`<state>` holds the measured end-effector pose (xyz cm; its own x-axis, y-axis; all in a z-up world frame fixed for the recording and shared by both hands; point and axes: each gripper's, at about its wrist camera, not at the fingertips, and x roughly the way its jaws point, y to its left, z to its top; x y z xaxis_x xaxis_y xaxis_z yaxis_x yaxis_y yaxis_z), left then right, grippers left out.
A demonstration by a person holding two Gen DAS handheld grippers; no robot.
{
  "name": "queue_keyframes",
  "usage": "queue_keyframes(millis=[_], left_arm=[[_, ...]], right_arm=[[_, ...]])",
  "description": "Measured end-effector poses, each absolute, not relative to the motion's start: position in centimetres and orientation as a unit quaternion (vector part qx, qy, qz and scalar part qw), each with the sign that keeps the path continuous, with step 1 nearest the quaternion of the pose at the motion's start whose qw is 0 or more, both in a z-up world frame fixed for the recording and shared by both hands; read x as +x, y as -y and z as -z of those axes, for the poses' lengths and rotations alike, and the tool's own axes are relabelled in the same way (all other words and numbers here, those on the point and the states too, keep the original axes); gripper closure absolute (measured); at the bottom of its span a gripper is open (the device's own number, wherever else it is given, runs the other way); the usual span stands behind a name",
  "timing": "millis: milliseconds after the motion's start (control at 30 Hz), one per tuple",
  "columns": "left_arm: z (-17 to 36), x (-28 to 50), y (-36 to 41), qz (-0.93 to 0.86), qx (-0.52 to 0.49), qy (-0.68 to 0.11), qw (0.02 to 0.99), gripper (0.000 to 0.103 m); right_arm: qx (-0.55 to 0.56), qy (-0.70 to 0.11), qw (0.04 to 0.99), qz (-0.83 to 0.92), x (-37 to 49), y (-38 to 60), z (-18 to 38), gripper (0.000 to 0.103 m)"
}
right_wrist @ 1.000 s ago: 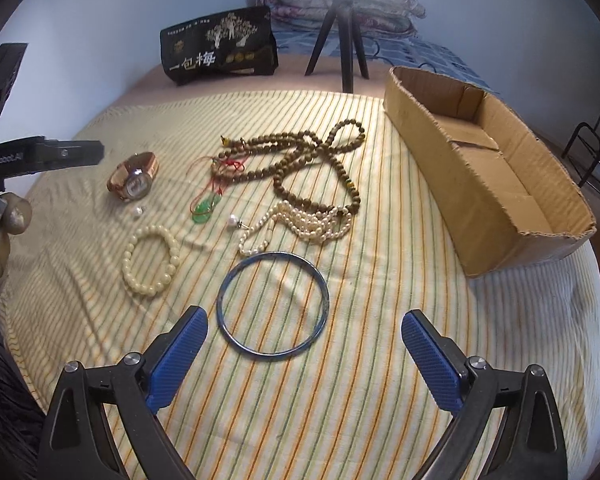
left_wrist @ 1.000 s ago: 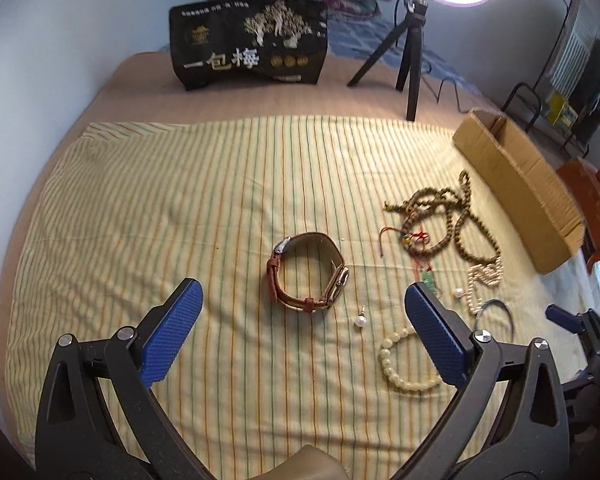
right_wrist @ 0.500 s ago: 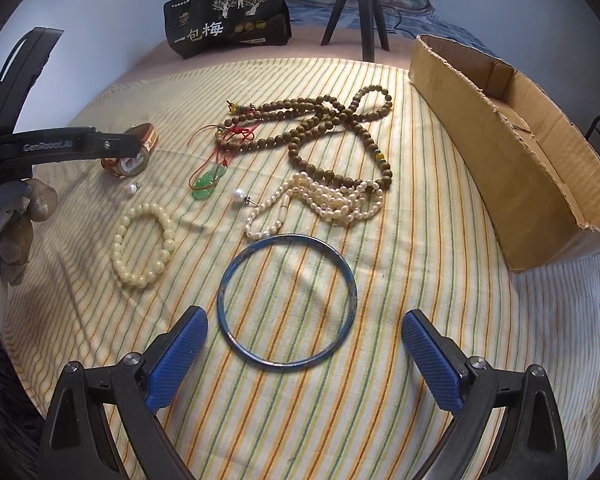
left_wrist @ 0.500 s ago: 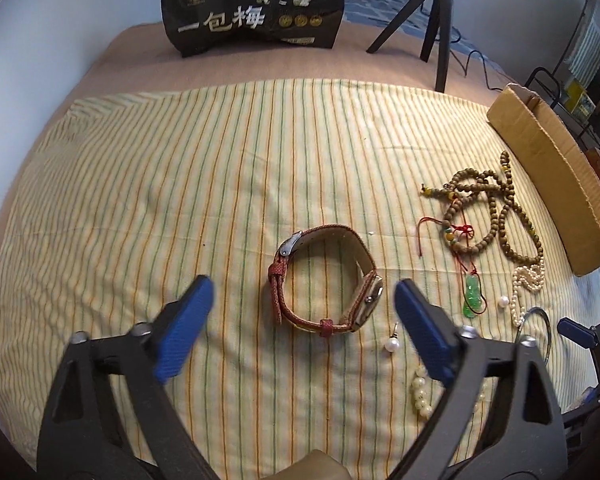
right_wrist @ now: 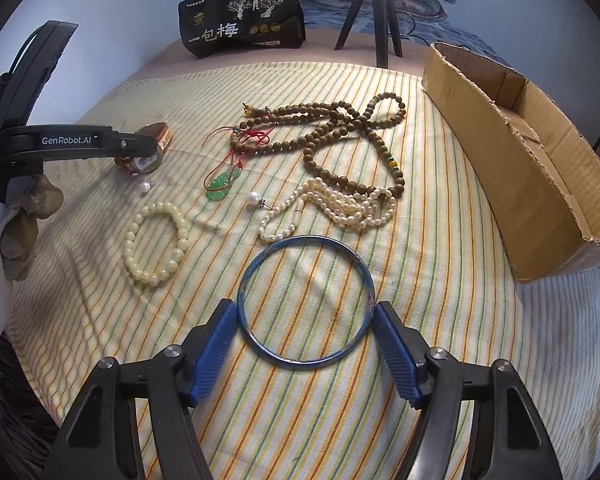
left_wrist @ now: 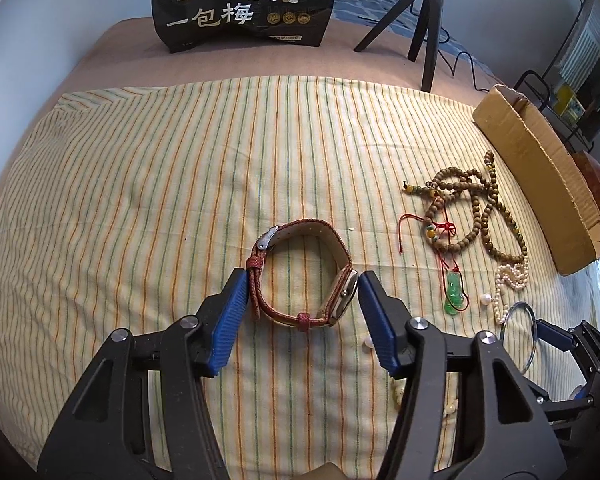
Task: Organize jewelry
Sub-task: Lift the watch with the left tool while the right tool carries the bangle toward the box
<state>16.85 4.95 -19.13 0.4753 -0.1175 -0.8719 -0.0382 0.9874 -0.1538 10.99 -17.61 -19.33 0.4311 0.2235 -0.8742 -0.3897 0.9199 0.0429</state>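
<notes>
My two claws and the jewelry

My left claw (left_wrist: 302,308) is apart around the watch (left_wrist: 304,276); my right claw (right_wrist: 302,354) is apart around the blue ring (right_wrist: 305,300).

Both grippers (left_wrist: 302,312) (right_wrist: 305,350) low (jaws parted)

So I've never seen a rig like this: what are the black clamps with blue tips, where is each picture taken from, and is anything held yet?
They are hand-held two-finger grippers, one in each of a person's hands, with a fisheye camera on each looking along its fingers. The left gripper brackets a red-strapped watch; its blue pads sit beside the strap and the case, and I cannot tell if they touch. The right gripper straddles a blue bangle the same way. Nothing is lifted. Also on the striped cloth lie a cream bead bracelet, brown prayer beads, a pearl strand and a green pendant, beside a cardboard box.
</notes>
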Motion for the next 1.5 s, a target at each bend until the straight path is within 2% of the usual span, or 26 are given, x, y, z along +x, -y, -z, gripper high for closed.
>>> queue_keyframes(millis=[733, 967, 1500], left_arm=[[14.5, 16.4, -3.1, 0.032, -0.071, -0.459, 0.885, 0.046], [12.4, 17.1, -0.6, 0.054, -0.068, -0.438, 0.895, 0.046], [8.0, 22.1, 8.3, 0.128, -0.062, -0.408, 0.902, 0.046]], right_arm=[[-0.076, -0.416, 0.890, -0.171, 10.6, 18.9, 14.1, 0.032], [-0.072, -0.384, 0.908, -0.149, 11.5, 20.6, 11.9, 0.032], [-0.032, -0.367, 0.927, -0.072, 15.4, 27.5, 9.8, 0.032]])
